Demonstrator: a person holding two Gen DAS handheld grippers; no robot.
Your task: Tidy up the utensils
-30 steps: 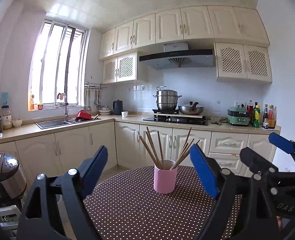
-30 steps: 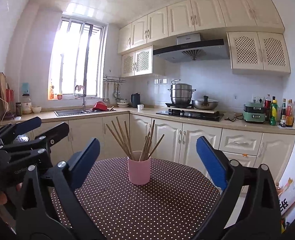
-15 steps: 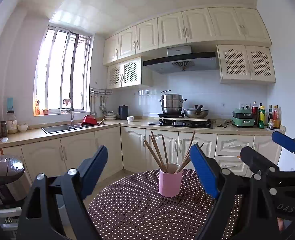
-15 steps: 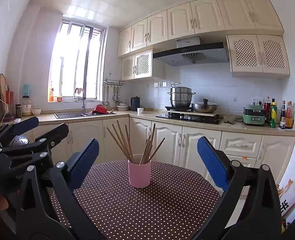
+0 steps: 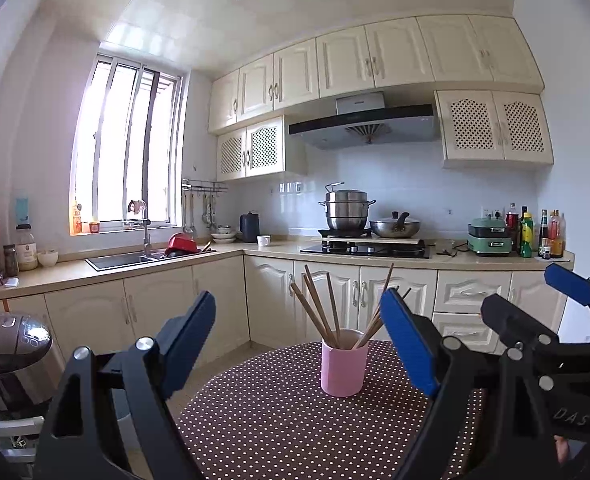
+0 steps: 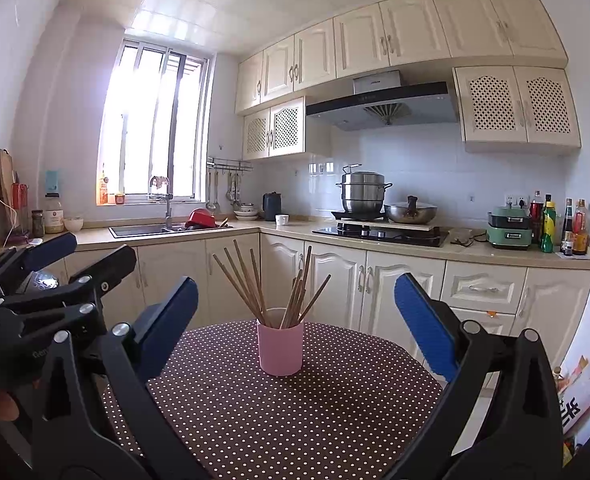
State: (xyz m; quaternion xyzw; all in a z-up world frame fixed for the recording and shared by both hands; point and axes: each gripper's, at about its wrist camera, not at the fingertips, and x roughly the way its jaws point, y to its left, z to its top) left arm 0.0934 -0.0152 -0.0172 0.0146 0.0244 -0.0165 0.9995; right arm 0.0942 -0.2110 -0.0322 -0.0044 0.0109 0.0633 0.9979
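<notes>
Through my left wrist camera: my left gripper (image 5: 299,320) hangs spread wide, nothing between its blue pads, raised above the near edge of the polka-dot bench (image 5: 279,412). The pink cup (image 5: 342,364) stands upright out on the bench, ahead of me and a little right of centre, well apart from my fingers. The chopsticks (image 5: 323,308) fan out of it, some leaning left, some right. My right gripper (image 5: 535,320) shows at the right edge, alongside

Over to the right wrist camera: my right gripper (image 6: 295,312) is spread open too, holding nothing. The pink cup (image 6: 280,347) sits almost dead centre between my two fingers in this view, but further out on the bench (image 6: 295,420), not touching. The chopsticks (image 6: 255,284) splay in two loose bunches. My left gripper (image 6: 71,264) sits at the left edge

My read: all the chopsticks I can see are in the cup already, and I see none loose on the bench, so this looks like either the very start or the very end of the job. If there's tidying left, the next move calls for one gripper to steady the cup while the other closes gently on the splayed sticks, without tipping the cup
</notes>
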